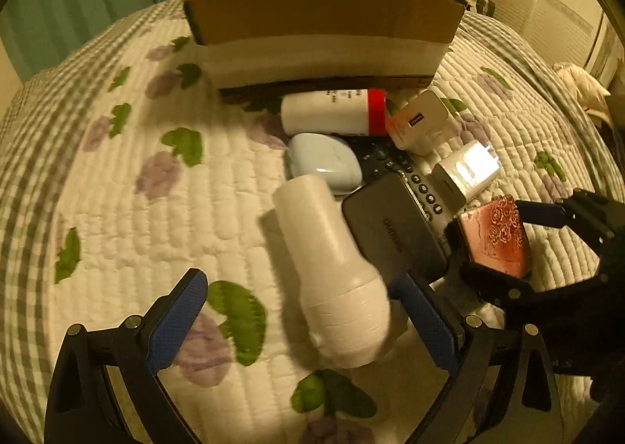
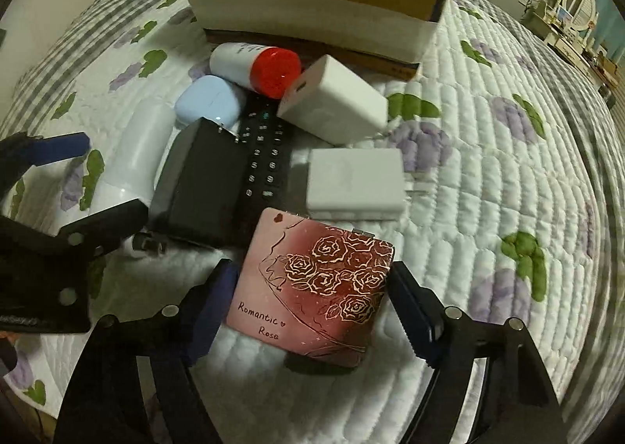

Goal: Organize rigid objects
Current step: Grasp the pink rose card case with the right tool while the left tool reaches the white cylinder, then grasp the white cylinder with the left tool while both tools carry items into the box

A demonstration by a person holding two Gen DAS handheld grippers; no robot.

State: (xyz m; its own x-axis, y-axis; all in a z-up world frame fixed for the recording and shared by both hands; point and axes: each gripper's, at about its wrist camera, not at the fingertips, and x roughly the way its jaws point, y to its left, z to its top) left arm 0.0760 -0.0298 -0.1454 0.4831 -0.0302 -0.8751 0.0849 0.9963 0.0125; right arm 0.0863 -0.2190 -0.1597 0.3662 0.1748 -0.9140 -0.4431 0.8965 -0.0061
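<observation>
The left hand-held gripper (image 1: pixel 299 321) is showing a black frame along the bottom of its own view, with blue textured pads (image 1: pixel 175 323) and round silver screw heads. The right hand-held gripper (image 2: pixel 312 311) is showing the same black linkages, dark blue ridged pads (image 2: pixel 410 313) and silver screws at the lower corners.

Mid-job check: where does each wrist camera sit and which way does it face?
Left wrist: sits behind the left tool, facing the box across the quilt; fingers open around the white bottle; right tool shows at right.
Right wrist: sits behind the right tool, facing the box; fingers straddle the rose case; left tool shows at left.
Shared: remote, black box, red-capped bottle.
</observation>
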